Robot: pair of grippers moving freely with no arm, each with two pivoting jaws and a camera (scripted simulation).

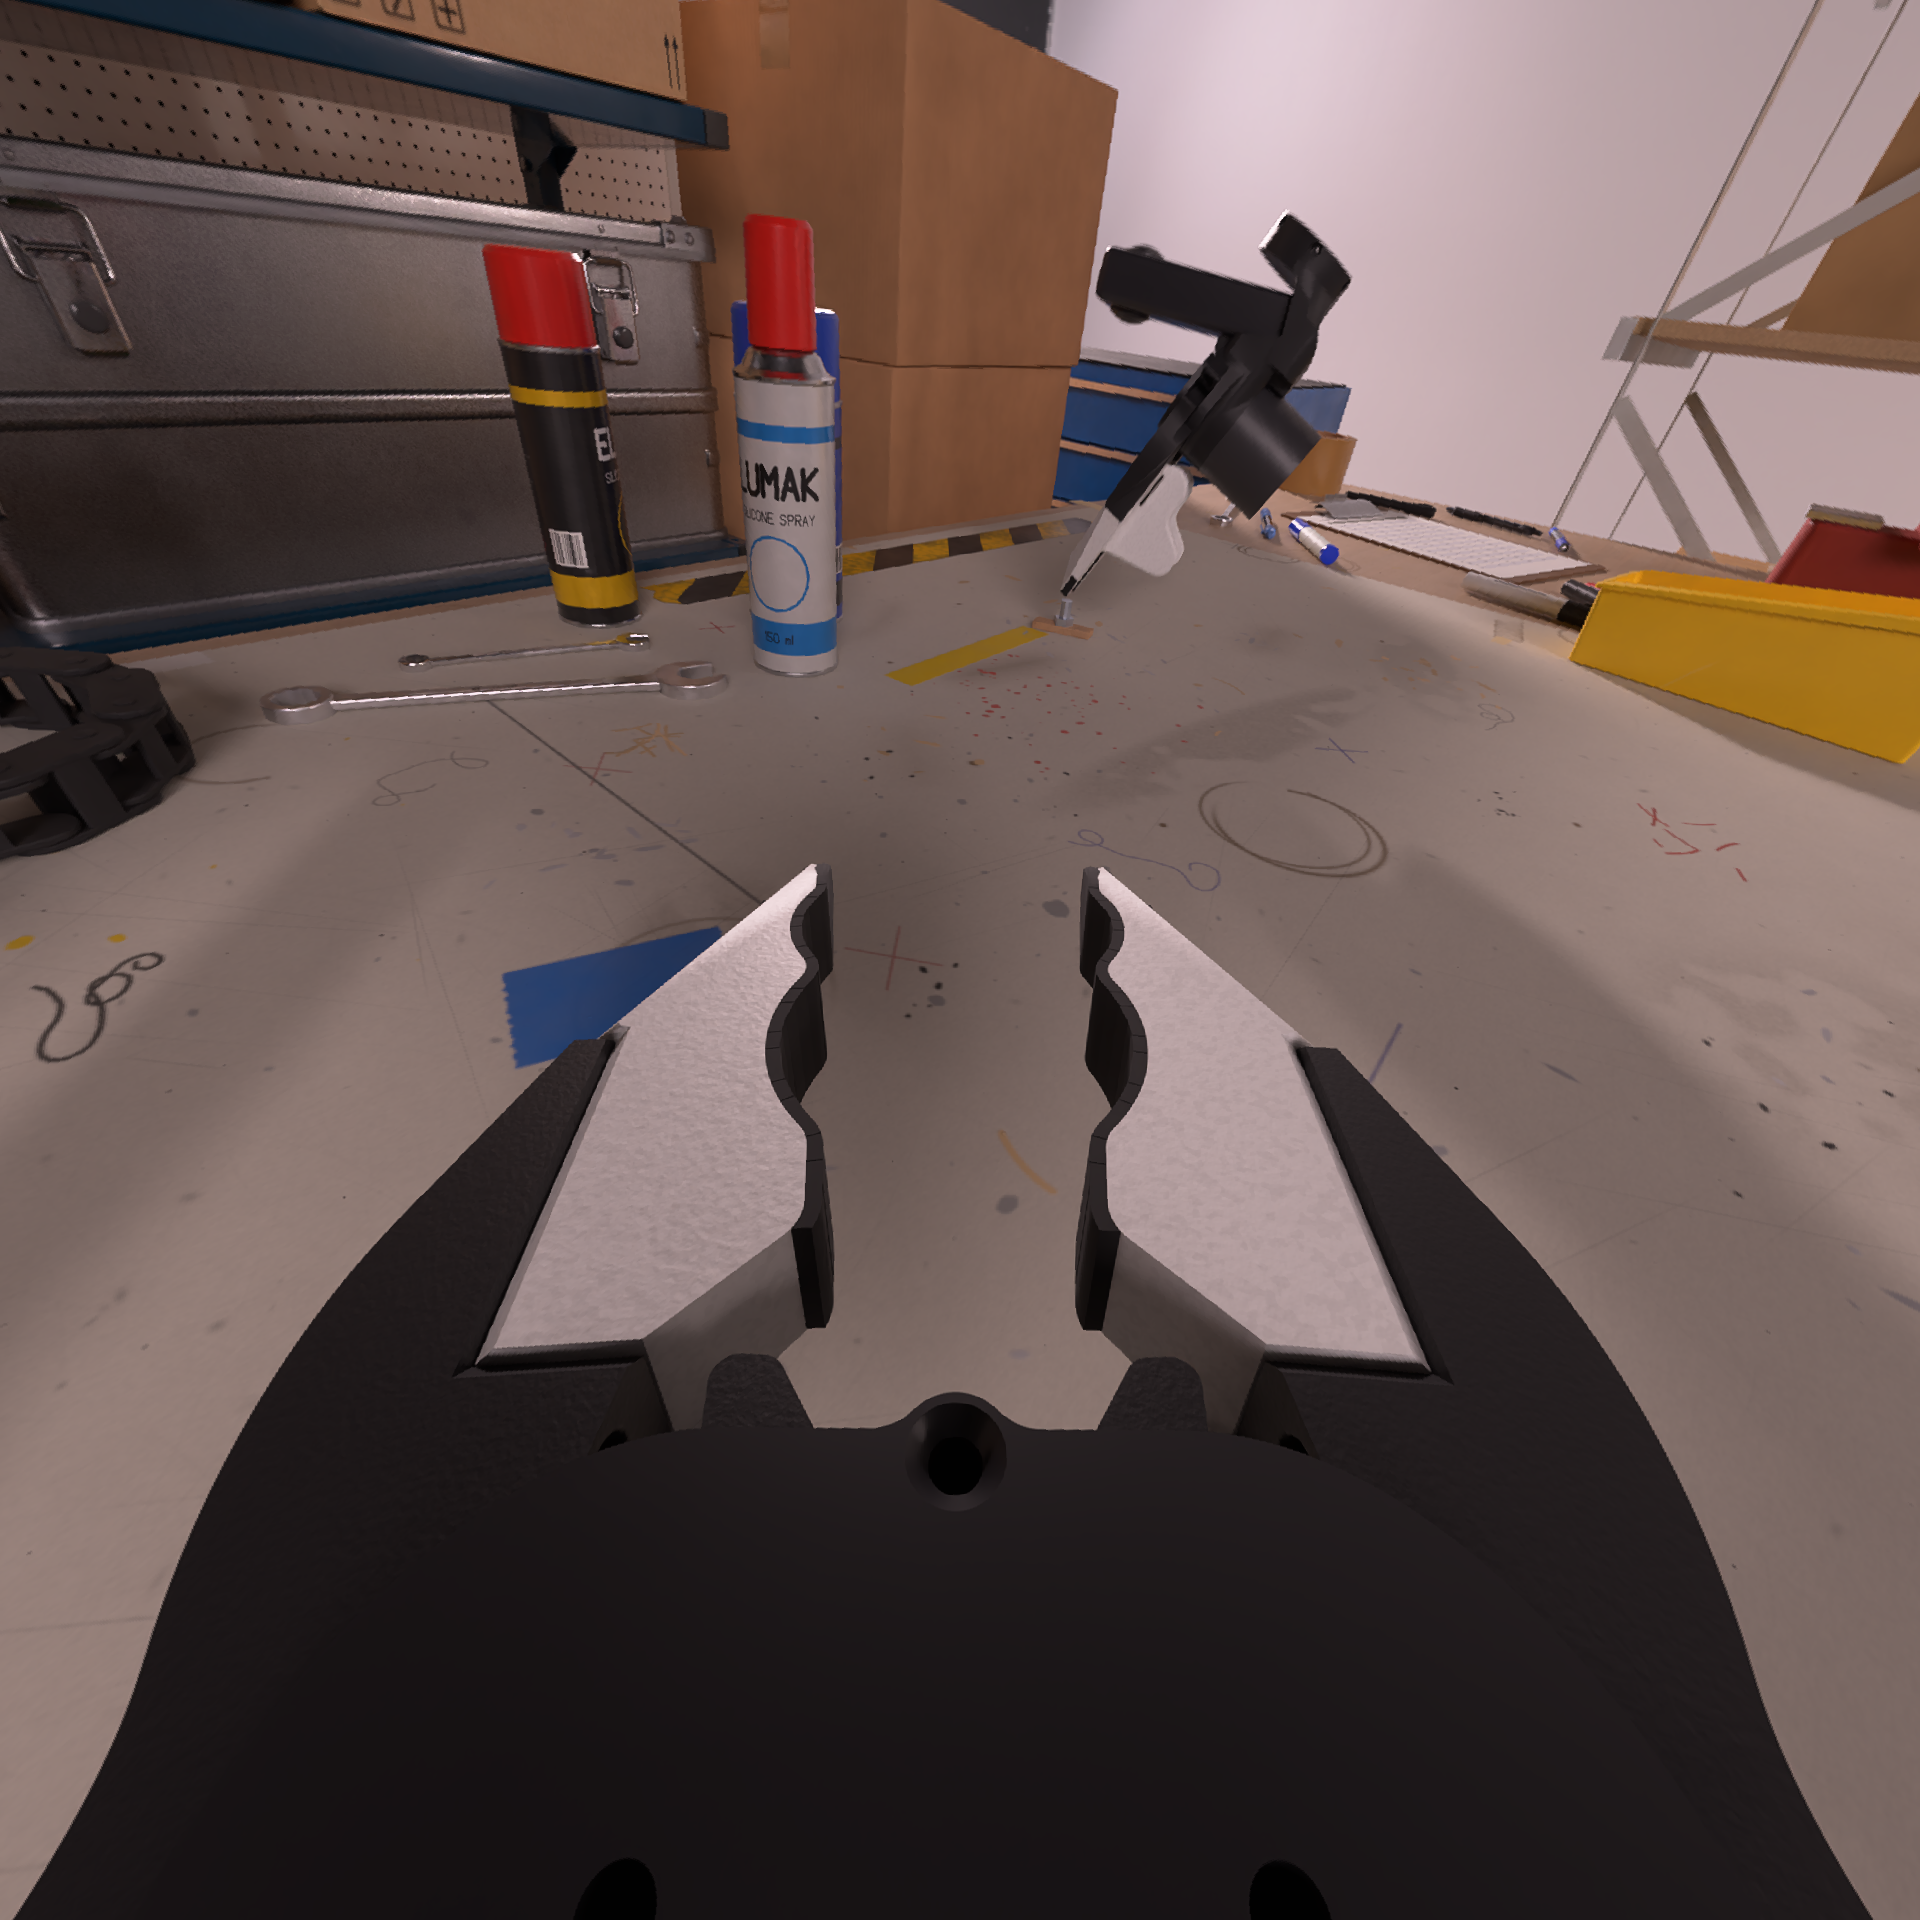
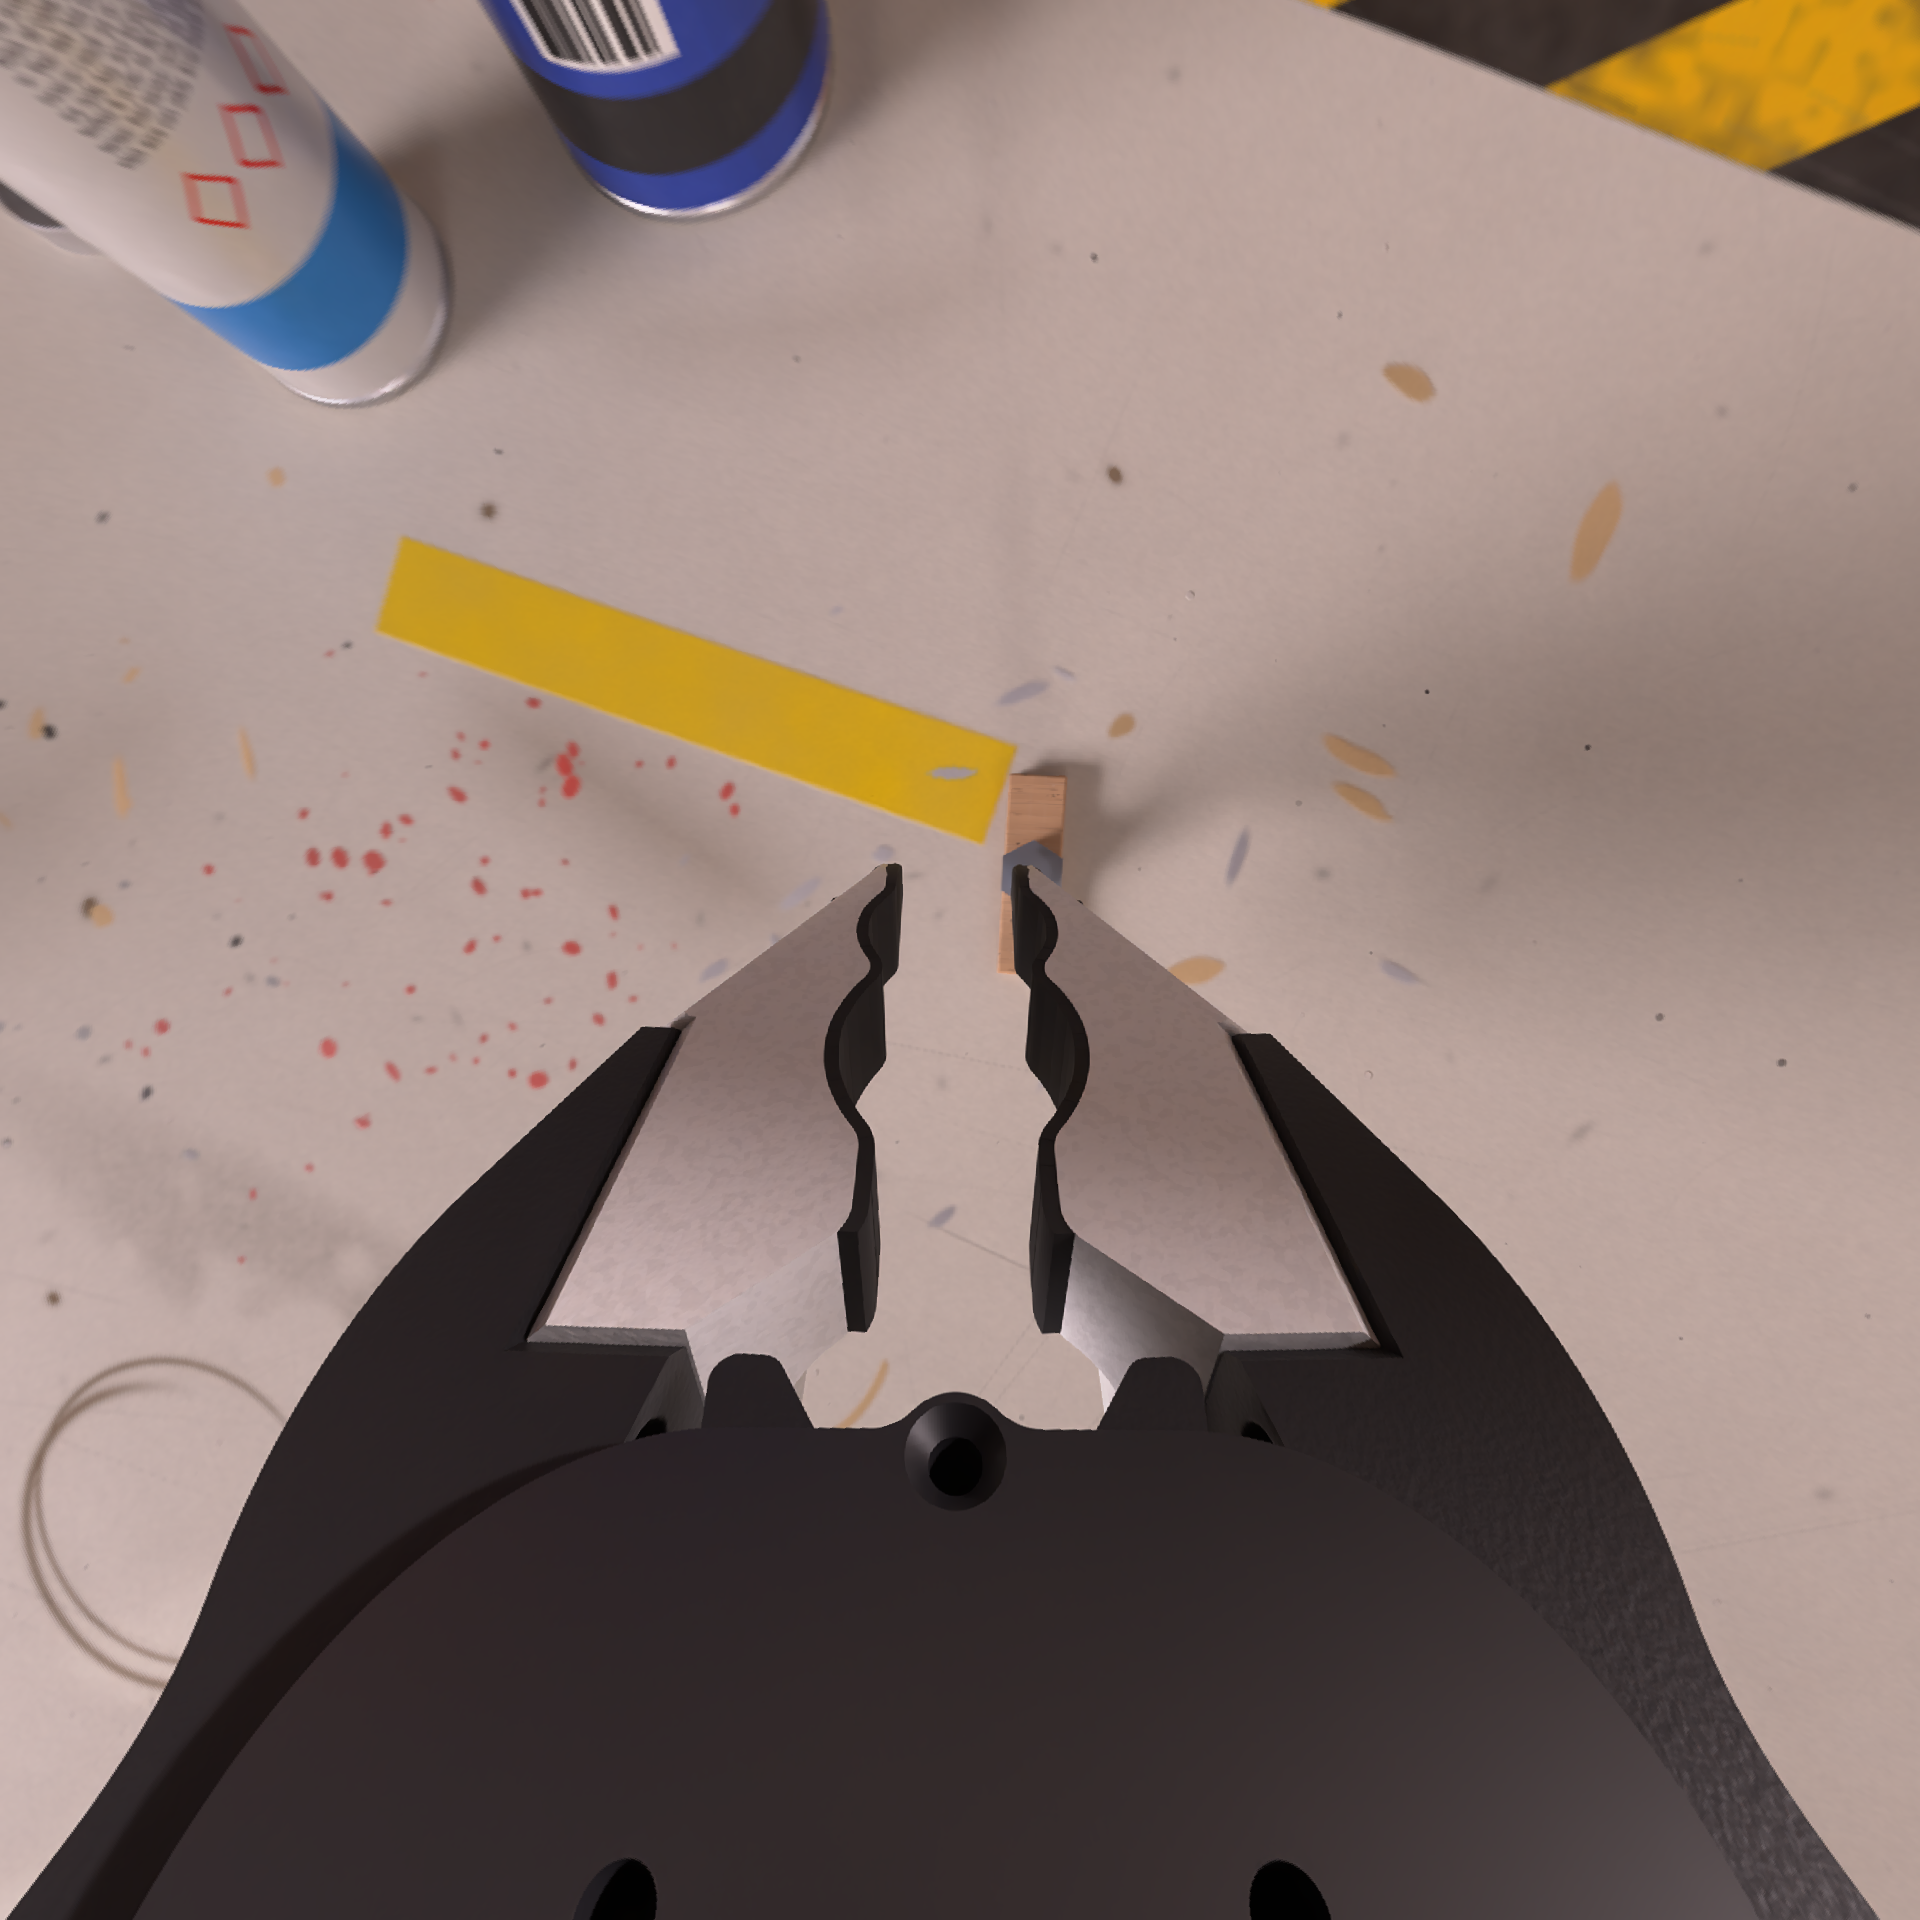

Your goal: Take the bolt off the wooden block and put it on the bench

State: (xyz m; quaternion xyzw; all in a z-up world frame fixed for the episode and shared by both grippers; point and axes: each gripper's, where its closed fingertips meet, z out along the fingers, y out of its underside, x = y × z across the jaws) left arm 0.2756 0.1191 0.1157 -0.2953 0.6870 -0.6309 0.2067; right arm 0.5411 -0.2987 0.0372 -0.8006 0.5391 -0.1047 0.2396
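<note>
right wrist view: my right gripper (image 2: 956, 883) spread, empty, tips low over bench (image 2: 1351, 1039). bolt (image 2: 1034, 860) upright on block (image 2: 1036, 810), just right of gap. left gripper (image 1: 956, 883) spread, well apart.

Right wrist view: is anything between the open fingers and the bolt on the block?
Nothing visible. The right gripper is open just above the bolt on the wooden block, but the bolt sits at the right fingertip, not centred in the gap. The yellow strip lies flat alongside.
</note>
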